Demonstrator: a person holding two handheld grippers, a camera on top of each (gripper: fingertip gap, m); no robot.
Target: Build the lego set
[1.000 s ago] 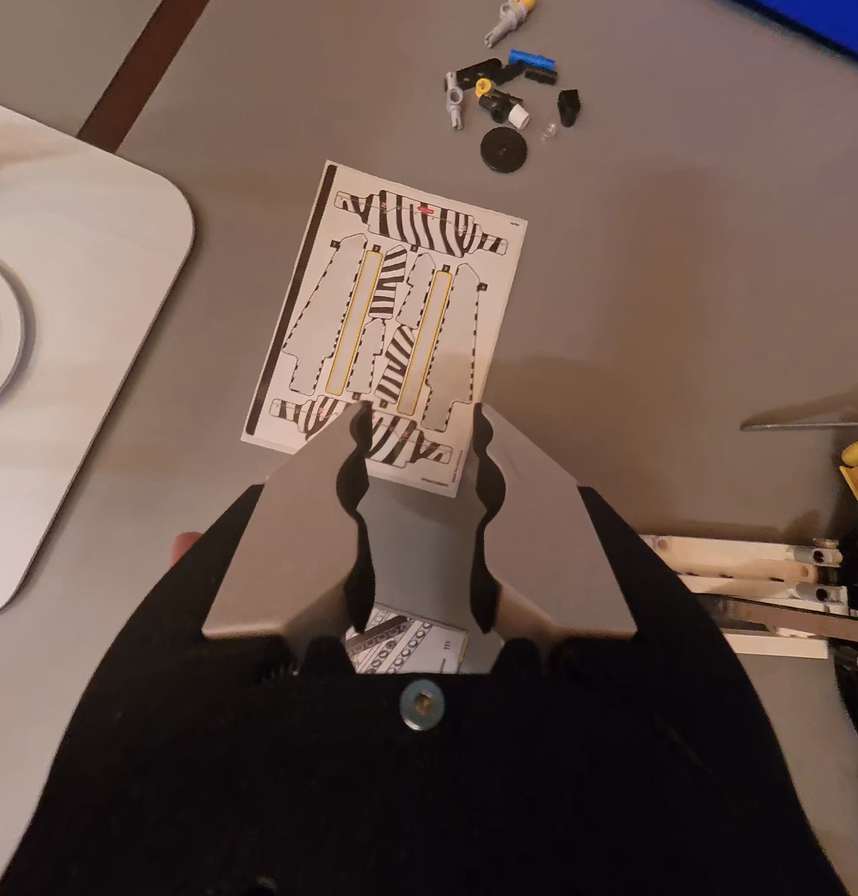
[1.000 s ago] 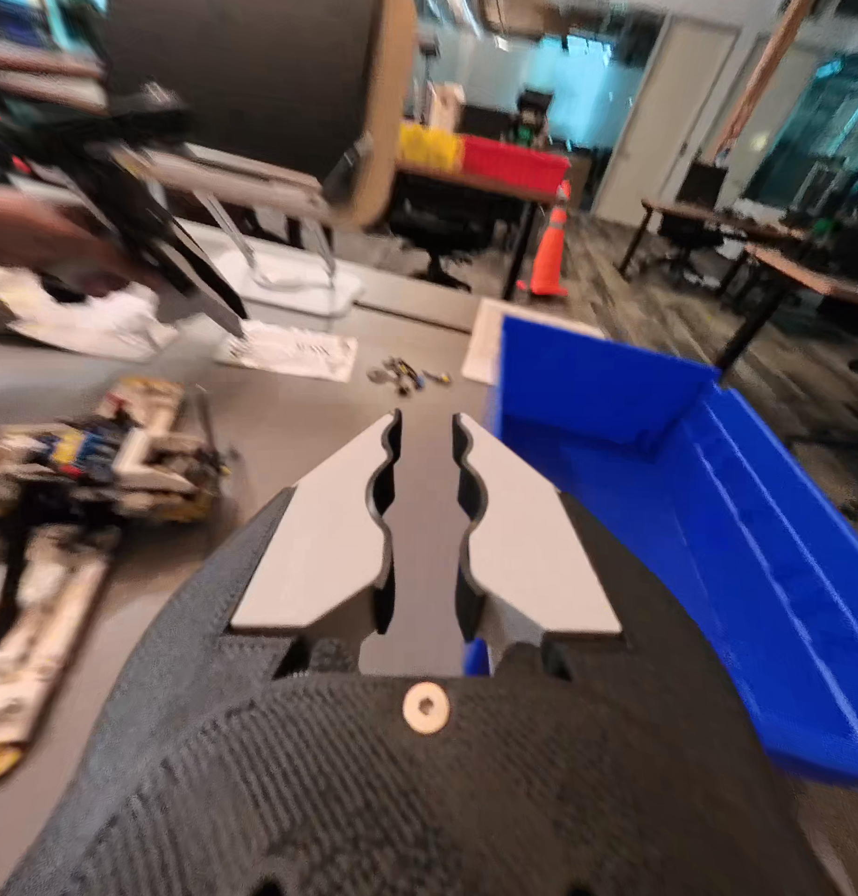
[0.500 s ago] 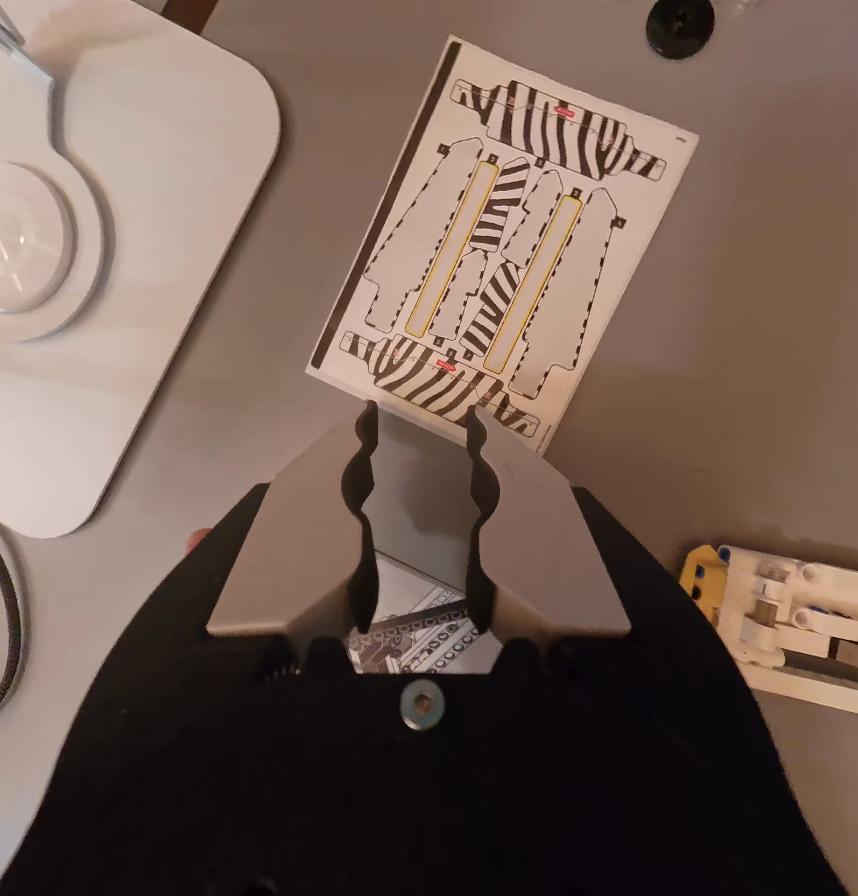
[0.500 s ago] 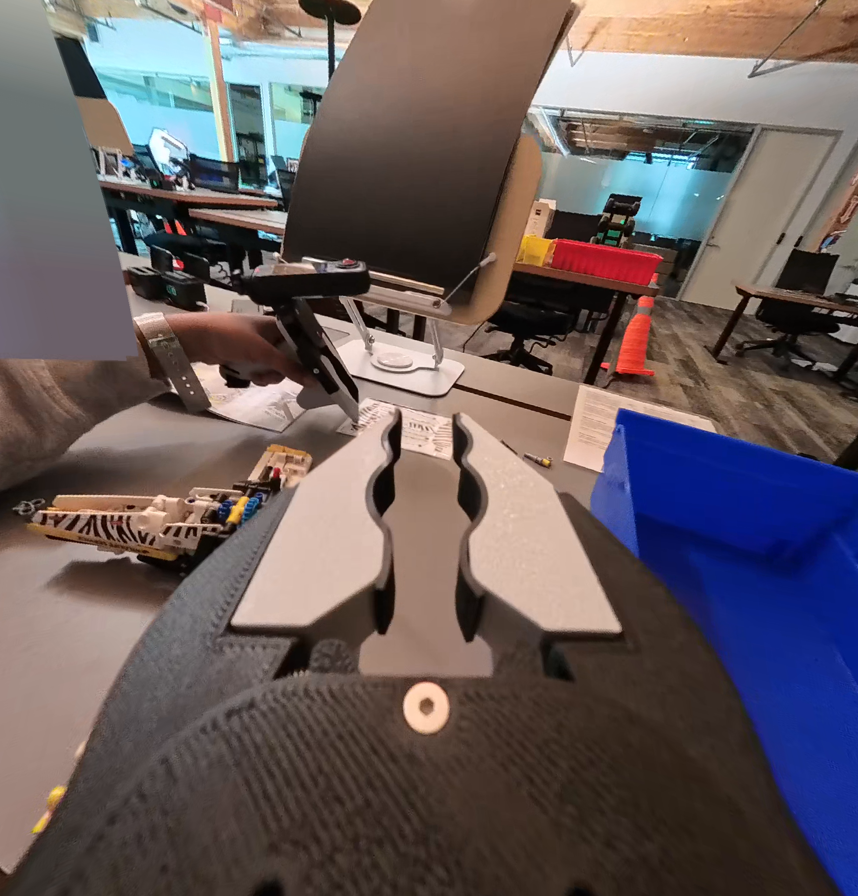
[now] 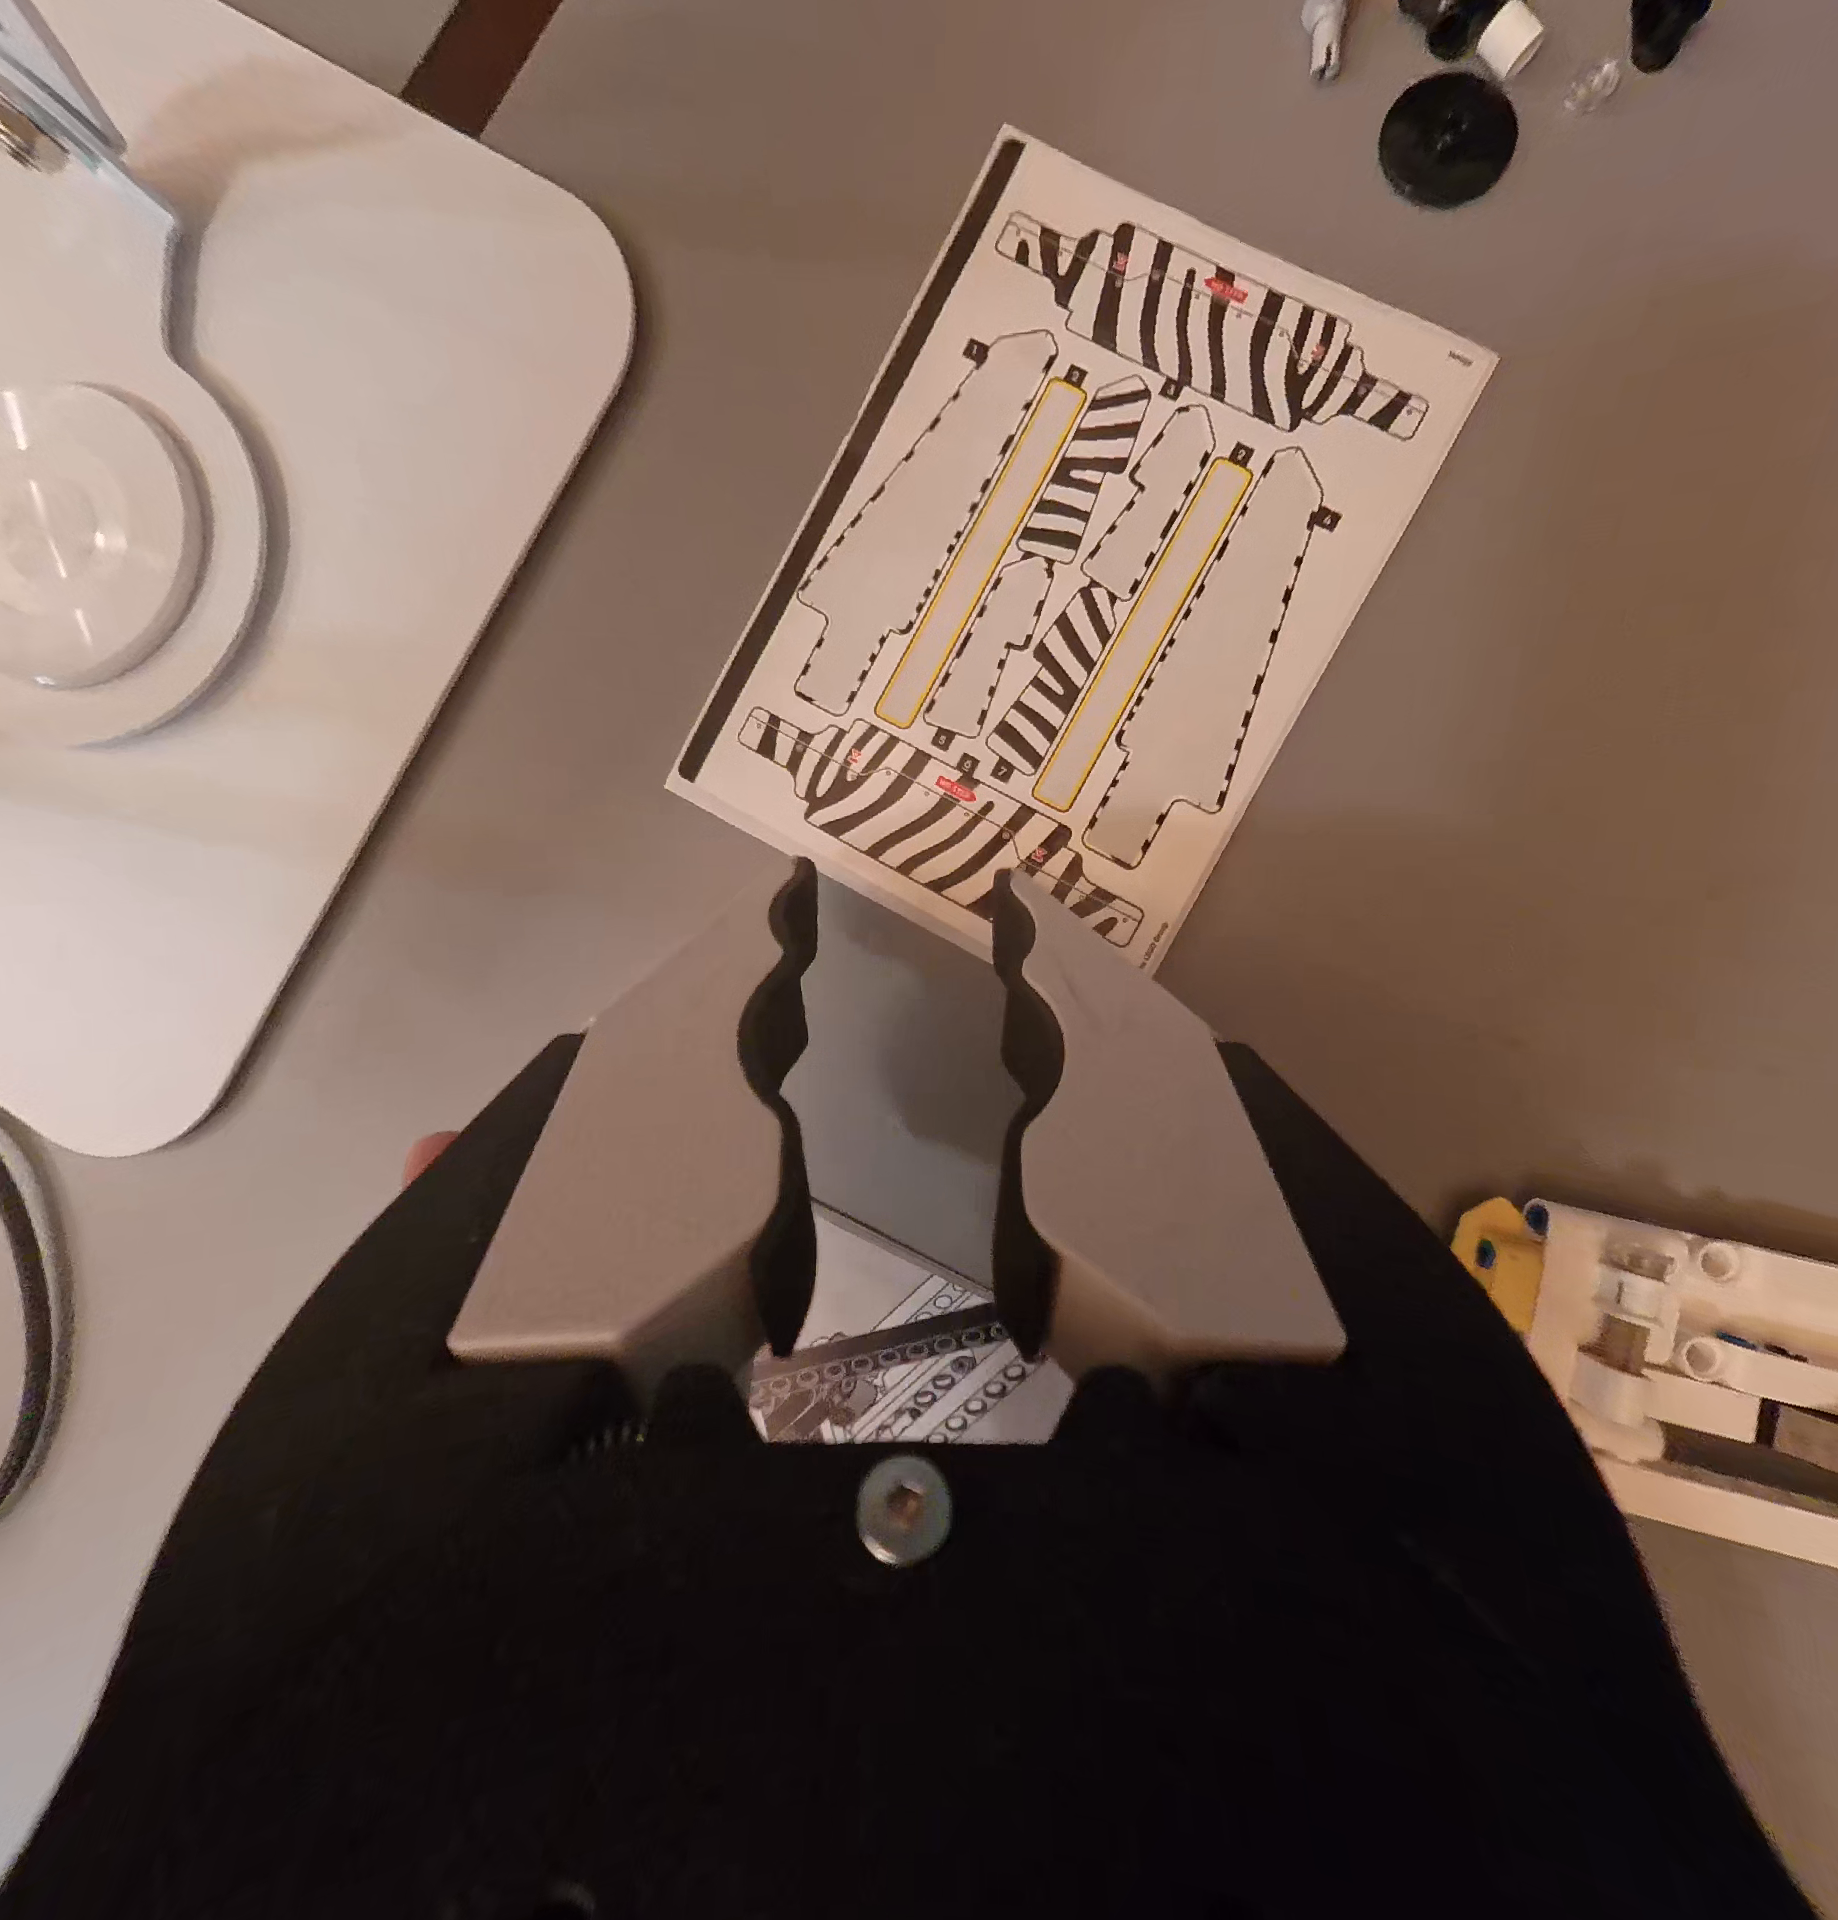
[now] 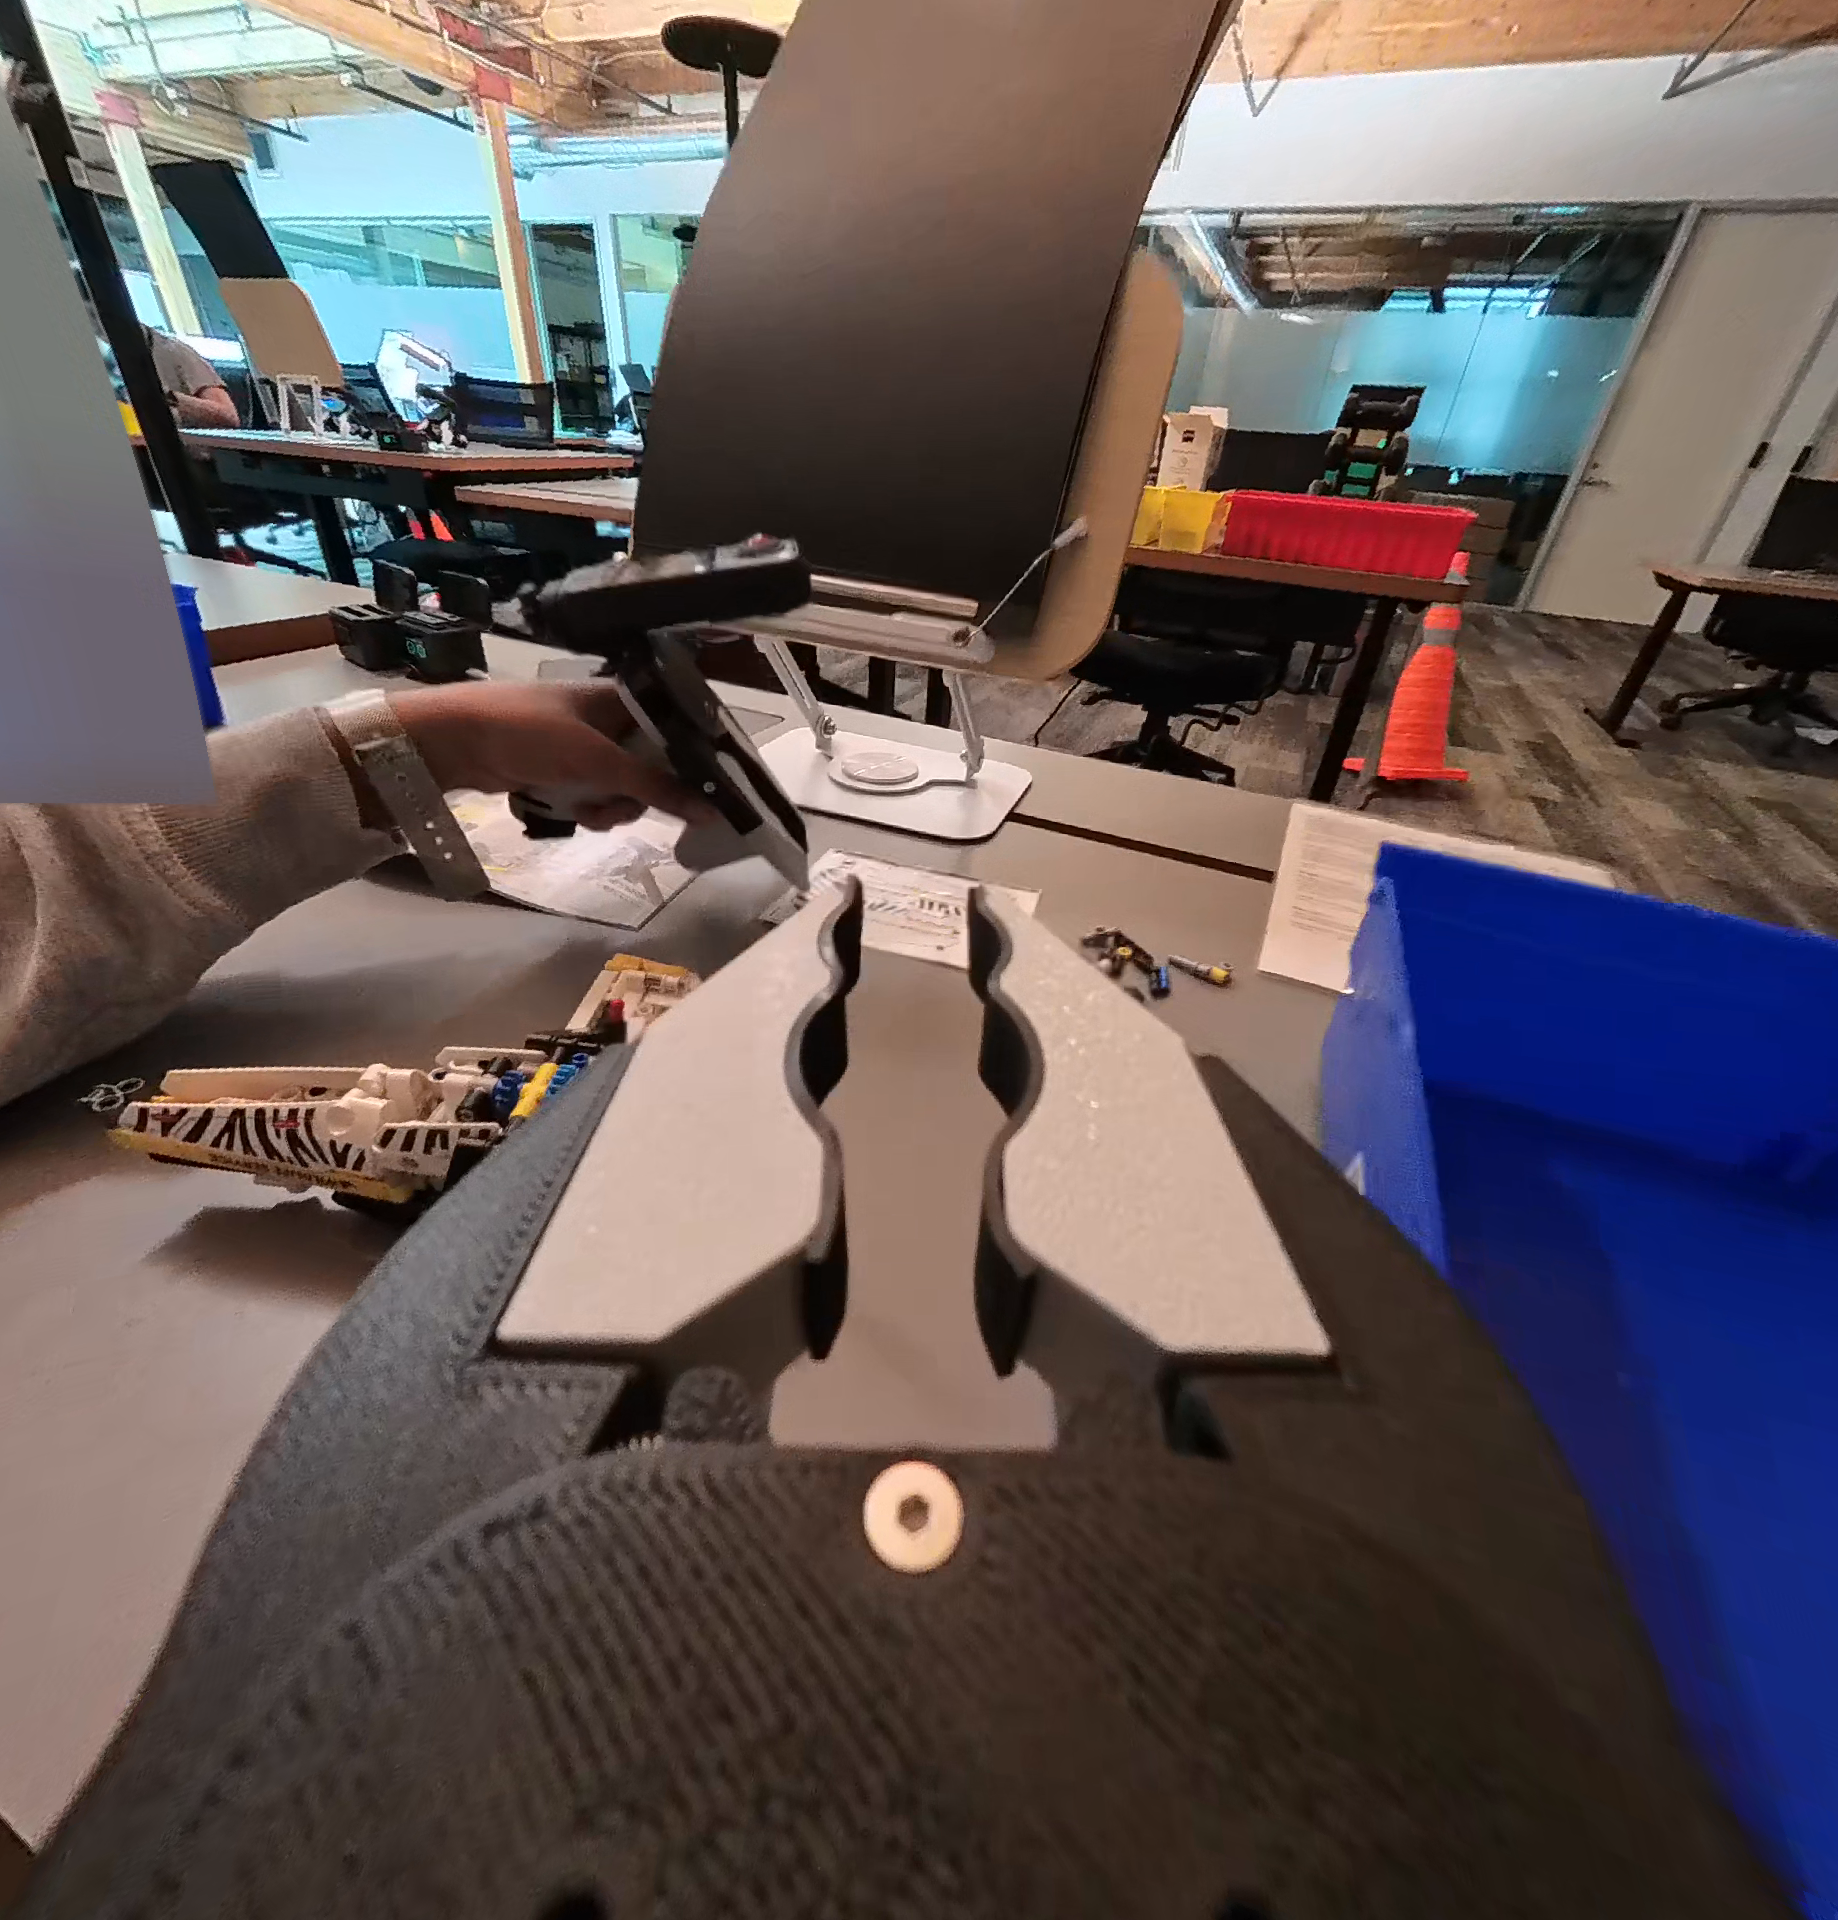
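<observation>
Both grippers are empty with jaws parted, but the left gripper is nearer: the sticker sheet lies flat on the desk just ahead, long axis running away up-right, while the right gripper hangs well back.

One sticker sheet, one part-built zebra-striped model and one blue bin are on the table. One black wheel lies by a cluster of small loose pieces, too small to count. Two tongs show, the left and the right.

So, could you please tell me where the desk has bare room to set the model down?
Bare grey desk lies right of the sticker sheet, between the loose parts above and the partly built model below. A narrower strip runs between the sheet and the white stand base. It is crowded by the left tongs, over the sheet's near edge and the instruction booklet.
</observation>
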